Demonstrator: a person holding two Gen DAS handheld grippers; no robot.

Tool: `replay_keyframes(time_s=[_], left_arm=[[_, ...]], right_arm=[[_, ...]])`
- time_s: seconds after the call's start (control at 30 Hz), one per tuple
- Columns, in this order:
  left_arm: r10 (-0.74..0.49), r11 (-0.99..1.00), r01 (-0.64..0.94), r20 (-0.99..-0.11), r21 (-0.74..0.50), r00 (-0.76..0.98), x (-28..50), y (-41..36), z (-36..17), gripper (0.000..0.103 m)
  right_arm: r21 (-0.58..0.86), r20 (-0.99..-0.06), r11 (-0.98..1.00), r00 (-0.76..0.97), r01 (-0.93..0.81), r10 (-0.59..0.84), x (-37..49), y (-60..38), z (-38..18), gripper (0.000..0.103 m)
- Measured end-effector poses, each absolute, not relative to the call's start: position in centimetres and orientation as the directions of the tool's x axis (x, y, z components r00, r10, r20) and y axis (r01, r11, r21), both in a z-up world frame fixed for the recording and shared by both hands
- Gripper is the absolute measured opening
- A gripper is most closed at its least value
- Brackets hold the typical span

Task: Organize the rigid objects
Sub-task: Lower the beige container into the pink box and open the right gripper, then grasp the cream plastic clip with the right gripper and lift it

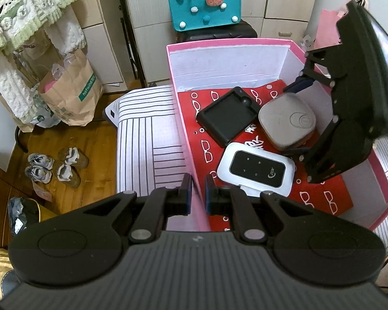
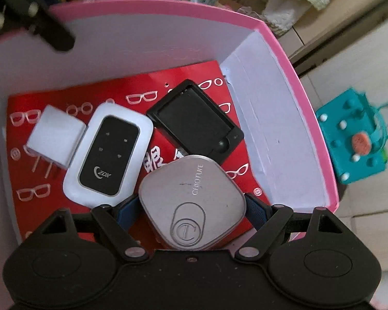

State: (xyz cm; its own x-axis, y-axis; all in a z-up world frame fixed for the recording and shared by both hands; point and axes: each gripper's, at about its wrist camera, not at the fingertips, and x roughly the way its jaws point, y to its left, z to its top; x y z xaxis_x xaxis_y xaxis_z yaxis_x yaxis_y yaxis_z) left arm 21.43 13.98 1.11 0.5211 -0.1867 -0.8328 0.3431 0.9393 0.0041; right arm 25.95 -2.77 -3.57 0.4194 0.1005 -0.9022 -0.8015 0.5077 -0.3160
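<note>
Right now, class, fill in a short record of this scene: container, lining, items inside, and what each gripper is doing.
container: pink box, white inside walls
lining: red sheet printed with white glasses
items inside: silver tin, white pocket router, black tray-like case, white plug adapter
contact: tin overlaps the black case's near corner; adapter sits against the router
right gripper: jaws wide, one on each side of the tin; whether the pads press it cannot be told
left gripper: closed on the box's near wall
outside the box: teal felt bag
</note>
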Motion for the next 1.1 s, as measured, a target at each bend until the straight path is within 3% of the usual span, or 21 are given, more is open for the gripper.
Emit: replay_keyframes(time_s=[0.17, 0.37, 0.6, 0.73, 0.97, 1.1], left_arm=[[-0.185, 0.938, 0.345, -0.834, 0.007, 0.52, 21.4, 13.7, 1.2, 0.009], [-0.19, 0.94, 0.342, -0.827, 0.003, 0.529, 21.1, 13.9, 1.2, 0.009], [-0.205, 0.944, 0.329, -0.817, -0.02, 0.539, 20.9, 14.5, 1.1, 0.009], [-0.208, 0.945, 0.326, -0.814, -0.025, 0.542, 20.9, 14.5, 1.0, 0.009], [-0.205, 0.949, 0.312, -0.814, -0.03, 0.543, 20.9, 14.5, 1.0, 0.009], [-0.197, 0.952, 0.304, -0.818, -0.028, 0.541, 20.9, 14.4, 0.8, 0.009]], right_arm=[[-0.189, -0.841, 0.651, 0.464, -0.735, 0.28, 25.2, -7.1, 0.5, 0.089], [-0.005, -0.666, 0.799, 0.598, -0.601, 0.446, 21.9, -14.5, 5.0, 0.089], [0.007, -0.682, 0.875, 0.638, -0.483, 0.358, 17.9, -19.9, 2.9, 0.08], [0.002, -0.715, 0.887, 0.62, -0.461, 0.324, 15.7, -22.2, -0.6, 0.07], [-0.108, -0.744, 0.885, 0.627, -0.454, 0.231, 14.3, -23.7, -4.4, 0.069], [-0.101, -0.76, 0.88, 0.607, -0.463, 0.232, 15.3, -24.1, -5.7, 0.069]])
